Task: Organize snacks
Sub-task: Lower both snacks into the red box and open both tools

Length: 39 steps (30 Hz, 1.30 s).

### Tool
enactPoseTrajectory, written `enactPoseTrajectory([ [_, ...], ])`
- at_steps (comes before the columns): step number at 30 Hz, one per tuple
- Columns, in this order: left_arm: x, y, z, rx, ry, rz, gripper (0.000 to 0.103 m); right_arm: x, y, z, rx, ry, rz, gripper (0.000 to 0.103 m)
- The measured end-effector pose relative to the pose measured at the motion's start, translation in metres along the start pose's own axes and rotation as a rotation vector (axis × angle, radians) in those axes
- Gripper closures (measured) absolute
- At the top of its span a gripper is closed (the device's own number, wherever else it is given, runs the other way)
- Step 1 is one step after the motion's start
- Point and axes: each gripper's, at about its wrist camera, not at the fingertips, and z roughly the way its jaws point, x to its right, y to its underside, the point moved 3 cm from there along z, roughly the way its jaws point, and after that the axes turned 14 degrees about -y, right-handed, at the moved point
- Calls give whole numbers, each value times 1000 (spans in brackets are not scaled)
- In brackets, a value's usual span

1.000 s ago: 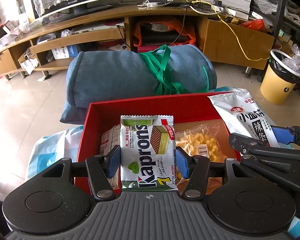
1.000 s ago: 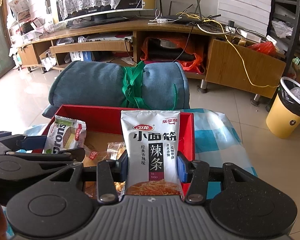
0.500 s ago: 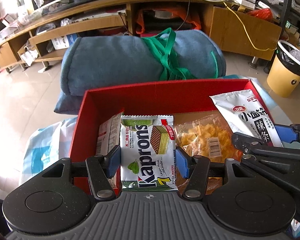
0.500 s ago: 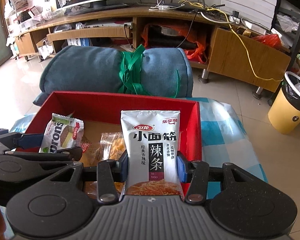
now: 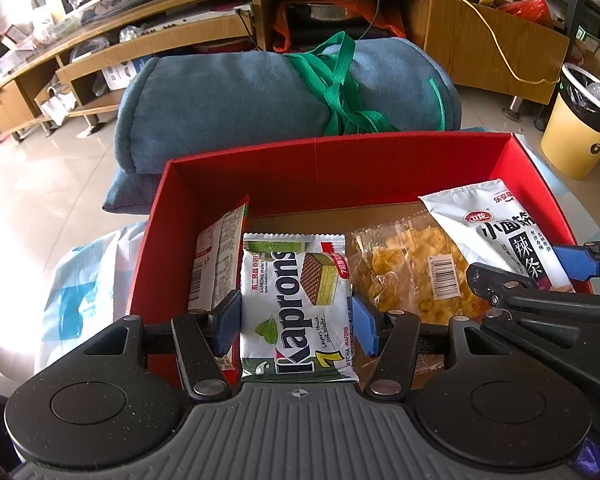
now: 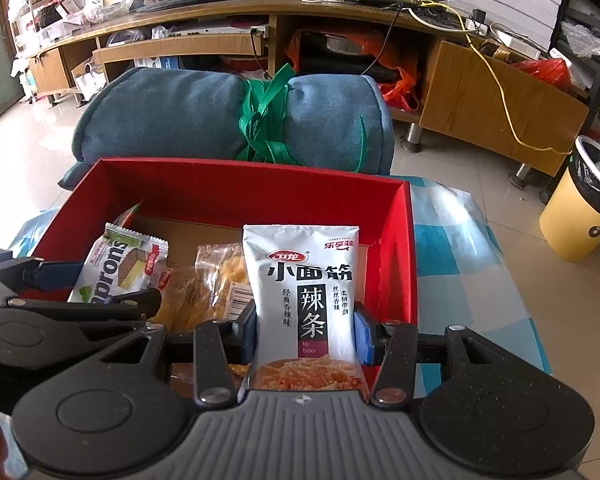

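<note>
My left gripper (image 5: 296, 322) is shut on a white and green Kaprons wafer pack (image 5: 296, 296), held over the left part of an open red box (image 5: 332, 164). My right gripper (image 6: 306, 334) is shut on a white latiao spicy strip bag (image 6: 306, 284) over the right part of the same red box (image 6: 256, 188). Inside the box lie a clear bag of yellow snacks (image 5: 412, 268) and a white and red packet (image 5: 216, 260) leaning on the left wall. Each gripper shows in the other's view, the right gripper (image 5: 540, 280) and the left gripper (image 6: 80, 284).
A rolled blue blanket (image 5: 276, 96) tied with green straps lies just behind the box. The box rests on a blue and white checked cloth (image 6: 460, 248). A yellow waste bin (image 6: 580, 216) stands at the right, and a long wooden TV bench (image 6: 220, 20) runs along the back.
Both grippers have sunk toward the box with their packs and tilted further down, so more of the box's inside shows. Their grips have not changed.
</note>
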Motion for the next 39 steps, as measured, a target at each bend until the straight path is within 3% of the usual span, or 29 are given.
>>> enactPoseTrajectory([
  [12, 2, 3, 4, -19, -2, 14, 35, -1, 4, 3, -20, 25, -29, 59],
  [29, -7, 6, -3, -11, -4, -3, 21, 1, 12, -7, -43, 9, -27, 51],
  [39, -13, 3, -10, 3, 7, -30, 18, 4, 11, -20, -15, 2, -10, 50],
])
